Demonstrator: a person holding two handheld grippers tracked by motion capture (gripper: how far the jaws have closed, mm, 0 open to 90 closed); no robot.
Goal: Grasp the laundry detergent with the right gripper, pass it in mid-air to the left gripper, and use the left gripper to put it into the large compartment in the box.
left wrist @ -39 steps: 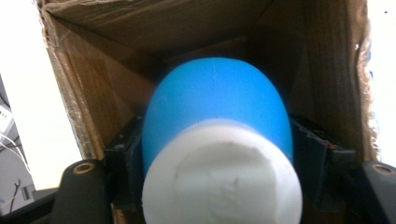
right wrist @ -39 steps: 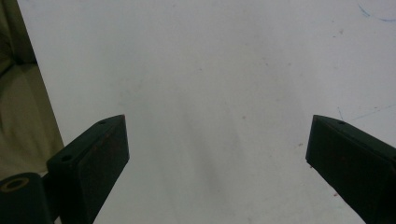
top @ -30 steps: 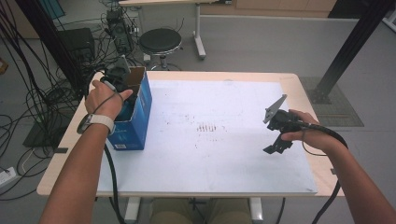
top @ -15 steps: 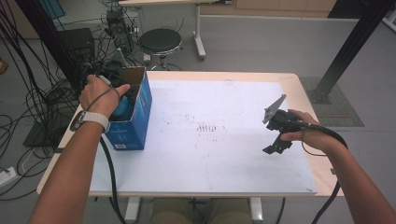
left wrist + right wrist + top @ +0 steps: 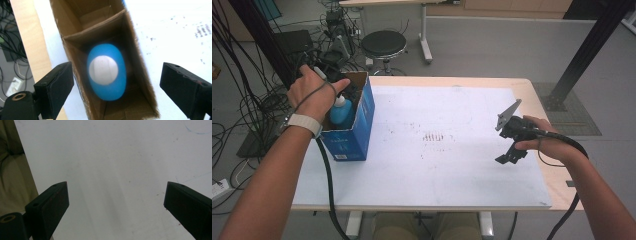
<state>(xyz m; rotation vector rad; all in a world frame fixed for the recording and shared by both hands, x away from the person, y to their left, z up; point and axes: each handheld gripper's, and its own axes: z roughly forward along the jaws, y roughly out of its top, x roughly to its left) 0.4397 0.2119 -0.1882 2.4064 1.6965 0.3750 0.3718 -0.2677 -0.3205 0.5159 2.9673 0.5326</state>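
A blue cardboard box (image 5: 357, 131) stands open-topped at the table's left edge. Inside it, a blue bottle with a white cap (image 5: 341, 111) stands upright in the near compartment (image 5: 107, 72). My left gripper (image 5: 117, 75) hangs above the box, mostly covered by the hand in the high view. Its jaws have just been opening and now stand wide, clear of the bottle below them. My right gripper (image 5: 511, 150) hovers over the right part of the white sheet, jaws wide apart (image 5: 116, 202) with nothing between them.
A white sheet (image 5: 452, 170) with faint reddish marks covers most of the wooden table. A cardboard divider (image 5: 95, 32) splits the box. Behind the table stand a black stool (image 5: 383, 45) and tangled cables (image 5: 247, 100). A black post (image 5: 584, 50) rises at right.
My left hand has lifted up out of the box and its jaws have spread, leaving the blue bottle standing inside. The right hand has stayed put.
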